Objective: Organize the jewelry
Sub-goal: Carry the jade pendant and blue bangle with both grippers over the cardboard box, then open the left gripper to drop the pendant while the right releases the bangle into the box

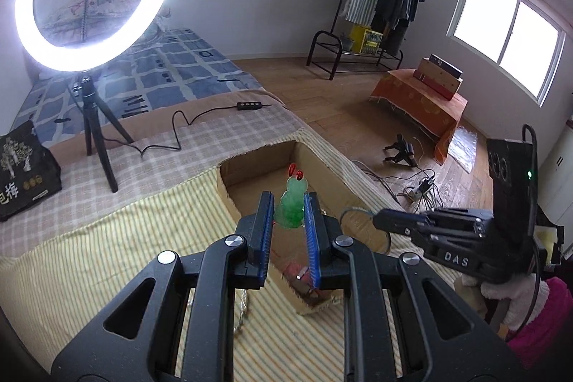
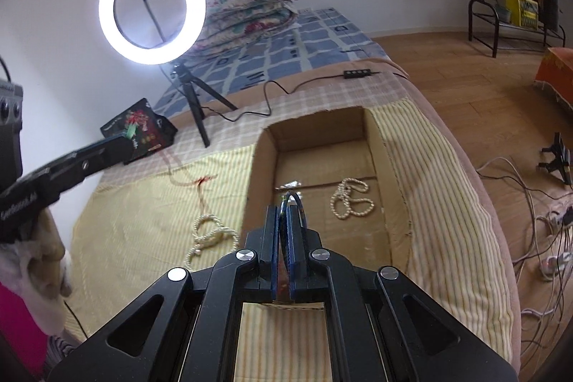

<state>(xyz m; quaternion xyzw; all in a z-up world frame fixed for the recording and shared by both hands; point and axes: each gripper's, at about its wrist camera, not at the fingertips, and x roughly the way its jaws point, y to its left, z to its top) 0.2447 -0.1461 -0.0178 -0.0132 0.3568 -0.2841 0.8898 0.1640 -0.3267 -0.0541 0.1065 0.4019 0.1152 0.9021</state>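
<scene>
Between the blue pads of my left tool (image 1: 289, 206) sits the green jade pendant (image 1: 292, 204), its red cord trailing down to the bed; the jaws stand only a little apart, closed on the stone. It hangs above the cardboard box (image 1: 250, 174), which lies sunk among the bedcovers. My right tool (image 2: 284, 213) is closed tight on a thin dark bangle (image 2: 295, 203), whose hoop pokes out past the fingertips over the same box. To do this step well, I judge, I should bring each piece low over the bare cardboard floor before letting go, keep the pendant clear of the pearl necklace (image 2: 351, 199) already lying inside, and see that the cord follows it in rather than catching on the box wall. The bangle wants a gentle release too, or it may roll. The right wrist view shows what the left does not: the pearls in the box, a second pearl strand (image 2: 211, 235) on the striped sheet (image 2: 143, 203) beside the box, and the red cord (image 2: 200, 188) running across that sheet. The left wrist view alone shows the pendant's shape and how the pads meet it.
</scene>
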